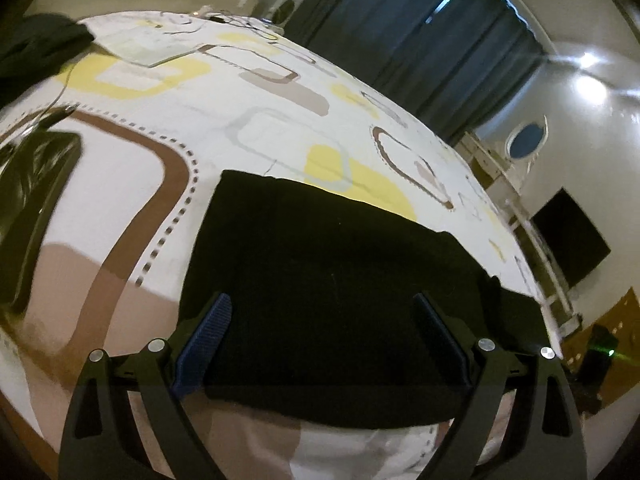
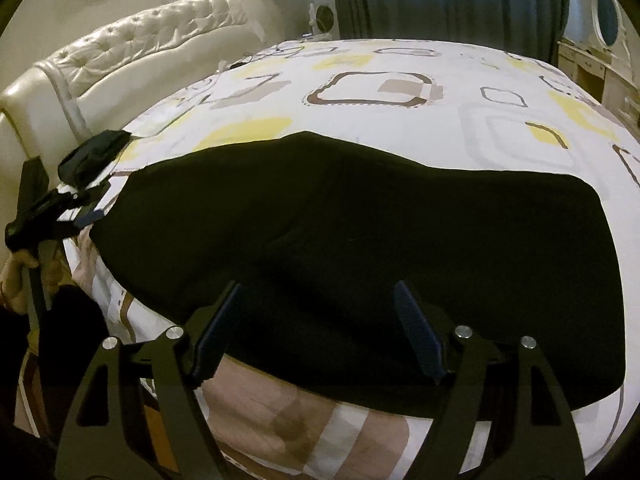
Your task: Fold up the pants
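The black pants (image 1: pixel 320 272) lie flat on the patterned bed sheet (image 1: pixel 240 92), folded into a wide dark slab near the bed's front edge. My left gripper (image 1: pixel 322 308) is open and empty, its blue-padded fingers spread just above the pants' near part. In the right wrist view the pants (image 2: pixel 380 220) stretch across the bed. My right gripper (image 2: pixel 318 296) is open and empty above the pants' near edge. The left gripper also shows there (image 2: pixel 86 216) at the pants' left end.
A white tufted headboard (image 2: pixel 140 44) stands at the back left. Dark clothing (image 1: pixel 36 40) lies at the far corner of the bed. Dark curtains (image 1: pixel 420 32), a white dresser (image 1: pixel 492 160) and a black screen (image 1: pixel 572 236) stand beyond the bed.
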A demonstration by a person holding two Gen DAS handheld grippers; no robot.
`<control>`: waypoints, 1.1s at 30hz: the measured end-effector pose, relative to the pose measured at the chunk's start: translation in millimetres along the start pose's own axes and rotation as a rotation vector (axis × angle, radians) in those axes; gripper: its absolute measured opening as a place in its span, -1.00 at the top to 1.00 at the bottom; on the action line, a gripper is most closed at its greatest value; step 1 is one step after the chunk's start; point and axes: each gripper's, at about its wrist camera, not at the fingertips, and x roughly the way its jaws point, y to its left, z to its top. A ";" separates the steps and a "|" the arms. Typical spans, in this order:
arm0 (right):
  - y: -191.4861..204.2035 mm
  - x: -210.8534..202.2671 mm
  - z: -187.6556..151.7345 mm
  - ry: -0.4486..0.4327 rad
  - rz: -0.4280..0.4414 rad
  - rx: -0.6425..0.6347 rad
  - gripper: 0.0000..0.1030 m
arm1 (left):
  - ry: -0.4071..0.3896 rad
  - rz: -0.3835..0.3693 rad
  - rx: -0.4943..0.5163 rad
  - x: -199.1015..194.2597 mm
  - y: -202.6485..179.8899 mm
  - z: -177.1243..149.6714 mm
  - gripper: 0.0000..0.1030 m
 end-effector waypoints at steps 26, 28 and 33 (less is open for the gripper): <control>1.6 1.8 -3.4 0.005 0.036 0.024 -0.51 | -0.108 0.045 -0.335 3.1 14.7 -16.7 -0.76; 1.1 4.4 -3.8 0.012 0.031 0.025 -0.51 | -0.123 0.033 -0.350 7.5 17.3 -13.4 -0.76; 2.5 4.8 -4.7 0.014 0.022 0.022 -0.51 | -0.140 0.057 -0.320 16.3 10.2 -7.4 -0.66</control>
